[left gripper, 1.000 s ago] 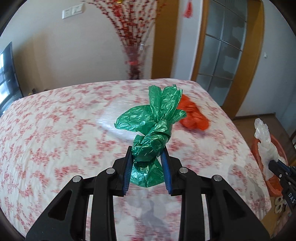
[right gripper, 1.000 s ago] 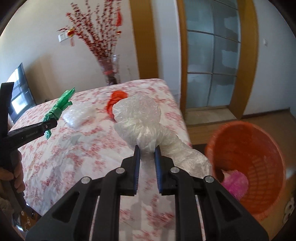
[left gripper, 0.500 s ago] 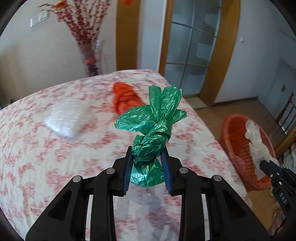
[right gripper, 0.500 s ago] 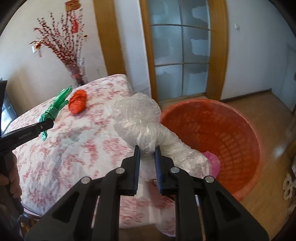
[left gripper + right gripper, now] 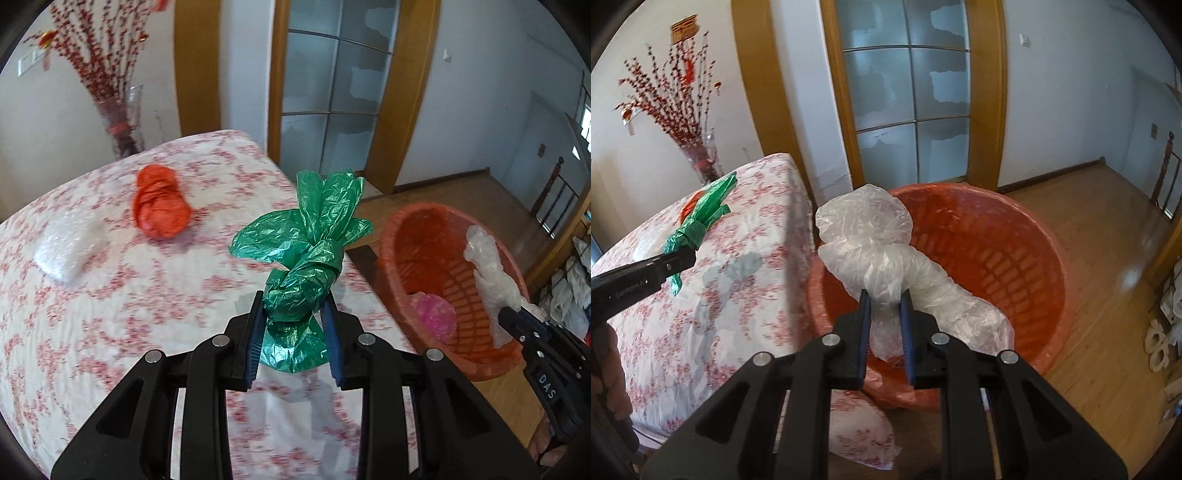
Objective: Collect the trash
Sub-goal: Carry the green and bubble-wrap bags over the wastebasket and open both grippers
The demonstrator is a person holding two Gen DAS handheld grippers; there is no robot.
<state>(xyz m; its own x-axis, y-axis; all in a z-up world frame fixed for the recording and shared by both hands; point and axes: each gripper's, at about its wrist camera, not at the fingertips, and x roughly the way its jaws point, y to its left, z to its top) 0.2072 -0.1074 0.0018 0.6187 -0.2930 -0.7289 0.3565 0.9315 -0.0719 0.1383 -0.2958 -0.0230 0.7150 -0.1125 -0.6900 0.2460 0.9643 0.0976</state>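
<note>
My left gripper [image 5: 293, 314] is shut on a knotted green plastic bag [image 5: 306, 254], held above the right edge of the floral-cloth table [image 5: 110, 314]. My right gripper [image 5: 885, 306] is shut on a crumpled clear plastic bag [image 5: 871, 243], which hangs over the orange basket [image 5: 1015, 258] on the floor. From the left wrist the basket [image 5: 413, 236] shows at the right with a pink wad [image 5: 434, 314] inside and the clear bag [image 5: 487, 269] over it. An orange bag [image 5: 160, 210] and a clear bubble-wrap bundle [image 5: 66, 247] lie on the table.
A glass vase [image 5: 120, 122] with red branches stands behind the table. A glass-paned door [image 5: 908, 88] with a wooden frame is beyond the basket. Wooden floor [image 5: 1108, 229] spreads to the right. A hand [image 5: 613, 373] holds the left gripper's handle.
Both grippers have swung right with their bags. The clear bag went from over the table to over the basket; the green bag neared the table's right edge, and the basket came into fuller view.
</note>
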